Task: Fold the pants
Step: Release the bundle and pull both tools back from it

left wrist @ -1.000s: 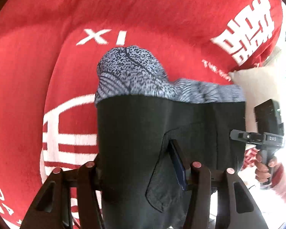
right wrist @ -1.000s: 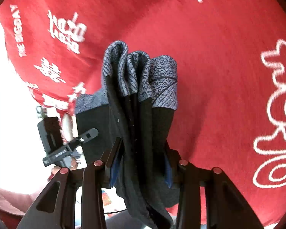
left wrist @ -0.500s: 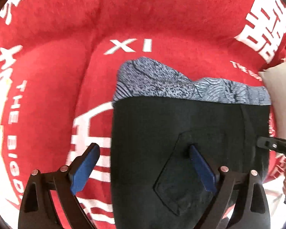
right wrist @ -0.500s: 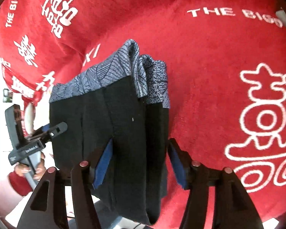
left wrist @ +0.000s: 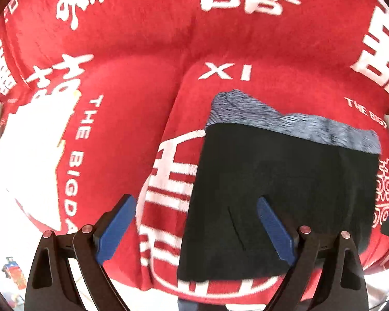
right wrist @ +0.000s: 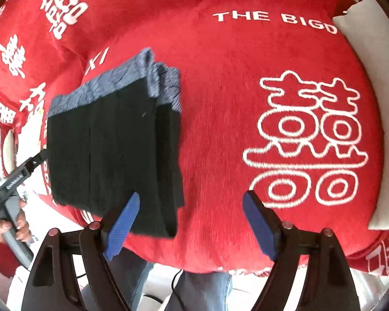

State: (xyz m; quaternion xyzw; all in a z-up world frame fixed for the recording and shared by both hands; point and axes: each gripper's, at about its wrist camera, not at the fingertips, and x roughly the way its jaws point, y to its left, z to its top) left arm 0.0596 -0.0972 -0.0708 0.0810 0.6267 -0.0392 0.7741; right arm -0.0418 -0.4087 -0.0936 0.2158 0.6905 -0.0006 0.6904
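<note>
Lying folded on red blanket — pants, both grippers wide.

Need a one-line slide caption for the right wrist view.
Right gripper open above folded black pants lying on the red blanket; left gripper at frame edge.

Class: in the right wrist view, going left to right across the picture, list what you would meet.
person's hand holding the left gripper → folded black pants → white double-happiness print on the red blanket → white pillow
</note>
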